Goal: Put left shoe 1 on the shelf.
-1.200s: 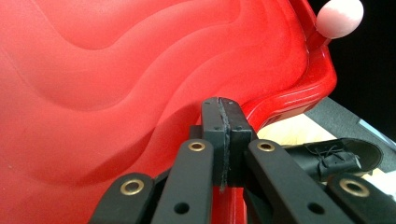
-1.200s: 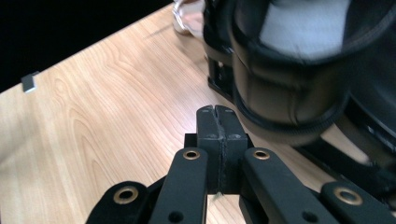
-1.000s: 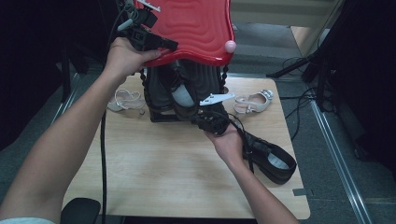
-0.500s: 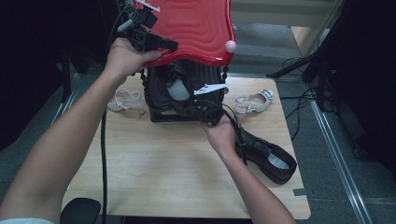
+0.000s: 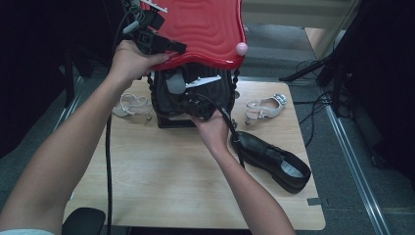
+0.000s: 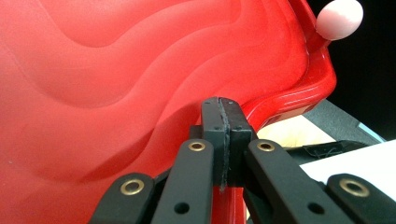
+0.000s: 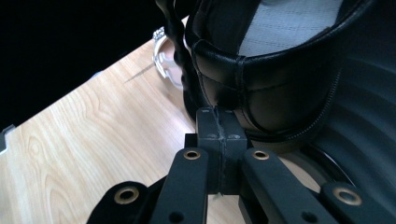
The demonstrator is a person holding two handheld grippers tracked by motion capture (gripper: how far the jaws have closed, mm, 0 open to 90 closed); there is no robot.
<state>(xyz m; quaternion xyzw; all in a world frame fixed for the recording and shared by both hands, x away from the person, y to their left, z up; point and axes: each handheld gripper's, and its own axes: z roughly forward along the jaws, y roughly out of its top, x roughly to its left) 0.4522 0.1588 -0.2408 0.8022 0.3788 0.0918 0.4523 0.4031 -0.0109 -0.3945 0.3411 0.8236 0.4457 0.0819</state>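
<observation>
A black case stands at the back of the wooden table, its red wavy lid raised. My left gripper is shut, its tips resting against the lid near the lower edge. A black leather shoe sits inside the case. My right gripper reaches into the opening, shut, its tips against the heel of that shoe. I cannot tell whether it pinches the heel. A pink knob caps the lid's right corner.
A second black shoe lies on the table's right side, beside my right forearm. One white sandal lies left of the case, another to its right. Cables trail from both grippers. Dark stands and floor surround the table.
My right hand has moved up and left toward the case opening, and the shoe has gone deeper inside. The left hand has kept the lid raised in the same place.
</observation>
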